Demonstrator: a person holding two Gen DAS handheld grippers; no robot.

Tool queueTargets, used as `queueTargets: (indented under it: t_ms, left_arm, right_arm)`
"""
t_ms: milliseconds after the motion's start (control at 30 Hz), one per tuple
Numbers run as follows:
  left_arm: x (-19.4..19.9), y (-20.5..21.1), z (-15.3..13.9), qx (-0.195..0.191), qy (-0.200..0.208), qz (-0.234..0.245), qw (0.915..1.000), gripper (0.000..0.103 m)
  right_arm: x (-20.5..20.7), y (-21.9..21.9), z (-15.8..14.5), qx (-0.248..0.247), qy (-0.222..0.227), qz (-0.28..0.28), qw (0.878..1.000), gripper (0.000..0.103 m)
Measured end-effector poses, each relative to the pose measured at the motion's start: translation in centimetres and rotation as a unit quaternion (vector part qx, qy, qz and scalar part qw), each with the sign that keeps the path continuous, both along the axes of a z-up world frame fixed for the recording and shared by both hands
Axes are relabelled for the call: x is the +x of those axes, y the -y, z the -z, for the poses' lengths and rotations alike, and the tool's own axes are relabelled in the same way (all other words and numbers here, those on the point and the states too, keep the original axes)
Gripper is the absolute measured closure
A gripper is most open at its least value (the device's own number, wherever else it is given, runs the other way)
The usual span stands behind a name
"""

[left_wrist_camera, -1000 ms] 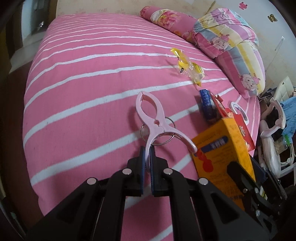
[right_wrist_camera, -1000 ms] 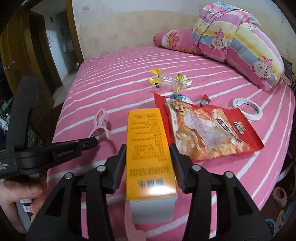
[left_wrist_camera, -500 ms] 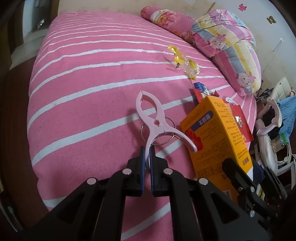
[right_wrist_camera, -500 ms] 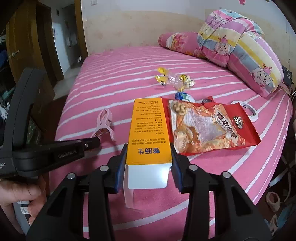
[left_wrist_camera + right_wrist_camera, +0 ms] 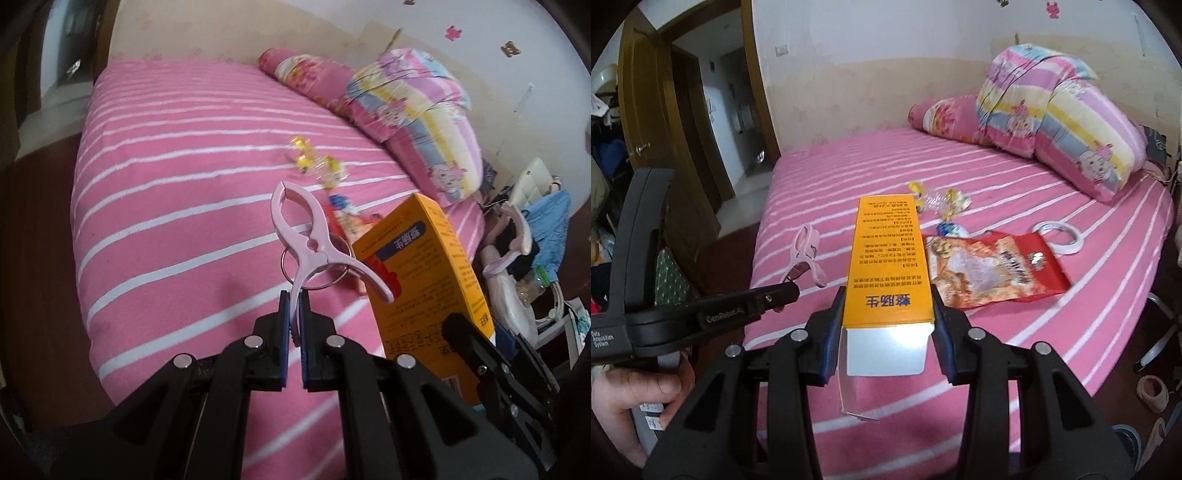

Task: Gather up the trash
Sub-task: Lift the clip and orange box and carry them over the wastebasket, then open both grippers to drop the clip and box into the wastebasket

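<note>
The left gripper (image 5: 291,325) was seen with its fingers closed narrowly on one handle of a pale pink clothes clip (image 5: 308,242), which was held lifted above the bed (image 5: 177,229). A metal ring (image 5: 325,282) was seen at the clip's hinge. In the right wrist view the same clip (image 5: 804,254) was visible to the left, pinched at the tip of the left gripper (image 5: 783,293), whose handle was gripped by a hand (image 5: 639,397).

The right gripper (image 5: 886,328) was seen with its fingers pressed against both sides of an orange carton (image 5: 888,266), its white flap end turned toward the camera. The carton (image 5: 424,280) was held off the bedspread, just right of the clip.

Left lying on the pink striped bed were a red snack bag (image 5: 990,271), a yellow and clear wrapper (image 5: 942,201), a small blue and white packet (image 5: 949,229) and a roll of white tape (image 5: 1057,236). The tape was noted just beyond the bag's far right corner. A striped cartoon quilt (image 5: 1067,114) and a pink pillow (image 5: 942,116) were noted at the head of the bed.
</note>
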State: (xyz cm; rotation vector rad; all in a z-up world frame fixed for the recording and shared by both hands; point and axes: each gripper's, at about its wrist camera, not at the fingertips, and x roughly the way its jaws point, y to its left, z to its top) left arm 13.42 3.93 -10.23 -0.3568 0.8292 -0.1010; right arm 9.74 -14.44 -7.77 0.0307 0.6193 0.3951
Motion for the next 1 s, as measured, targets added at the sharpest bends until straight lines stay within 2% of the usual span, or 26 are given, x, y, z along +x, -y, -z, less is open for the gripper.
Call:
queueTargets:
  t_ms: [267,500,733,1000]
  left_arm:
    - [-3.9,6.0,-4.3,-0.017,0.029,0.053,0.9980,0.099]
    - [-6.4,14.8,-4.8,-0.022,0.025,0.131,0.9908,0.099]
    - [-7.2,23.2,-3.2,-0.019,-0.001,0.213,0.9768,0.099]
    - [-7.5,33.1,1.6,0.000,-0.063,0.305,0.9501,0.099]
  right_arm:
    - [-5.7,7.2,-3.9,0.016,0.033,0.045,0.998,0.060]
    - [-10.6,15.3,-4.9,0.010,0.047,0.110,0.993,0.060]
    - [-14.0,23.0,-3.1,0.005,0.032,0.179,0.983,0.060]
    - [-16.4,31.0,2.6,0.003,-0.033,0.252,0.967,0.060]
